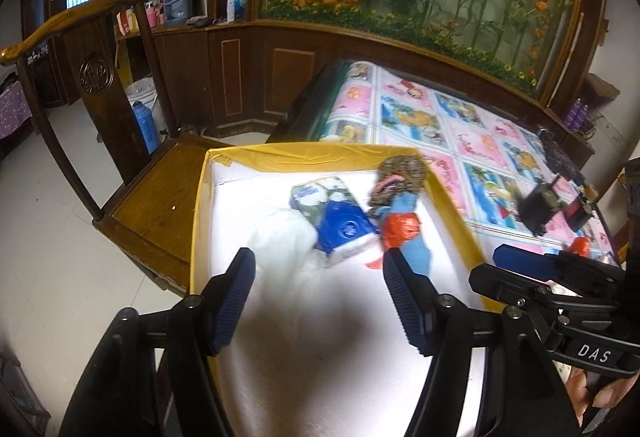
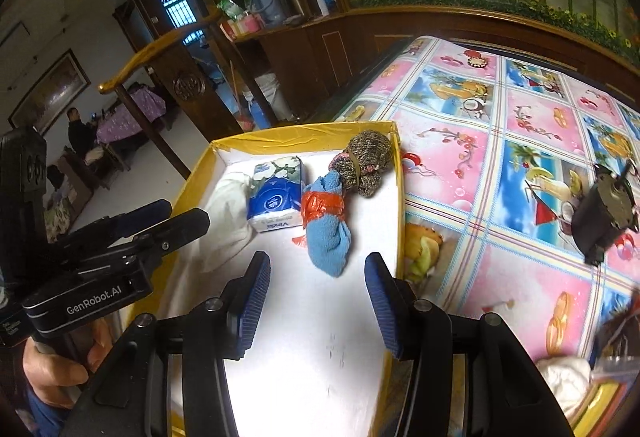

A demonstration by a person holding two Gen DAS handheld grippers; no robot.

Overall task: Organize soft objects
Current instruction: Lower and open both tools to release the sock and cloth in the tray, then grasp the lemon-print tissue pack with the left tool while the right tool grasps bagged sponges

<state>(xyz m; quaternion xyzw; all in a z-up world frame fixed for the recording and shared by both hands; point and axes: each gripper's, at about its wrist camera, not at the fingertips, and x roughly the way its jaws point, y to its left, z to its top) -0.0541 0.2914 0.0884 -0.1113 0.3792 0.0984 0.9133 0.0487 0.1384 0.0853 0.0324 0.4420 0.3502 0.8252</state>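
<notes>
A yellow-rimmed box [image 1: 304,149] [image 2: 304,135] with a white floor holds a white cloth [image 1: 280,237] [image 2: 228,213], a blue tissue pack [image 1: 336,217] [image 2: 276,197], a blue towel roll bound in red tape [image 1: 404,233] [image 2: 326,233] and a brown knitted bundle [image 1: 400,173] [image 2: 366,161]. My left gripper [image 1: 320,301] hovers open over the box's near part, nothing between its fingers. My right gripper [image 2: 316,301] is also open above the box floor, just short of the blue towel. Each gripper shows in the other's view: the right one [image 1: 536,269], the left one [image 2: 160,221].
The box rests partly on a wooden chair [image 1: 160,189] and beside a table with a pink and blue patterned cloth [image 2: 500,141]. A small black device [image 2: 600,213] [image 1: 536,205] stands on that cloth. A white cloth [image 2: 564,381] lies at the table's near edge. People sit far left.
</notes>
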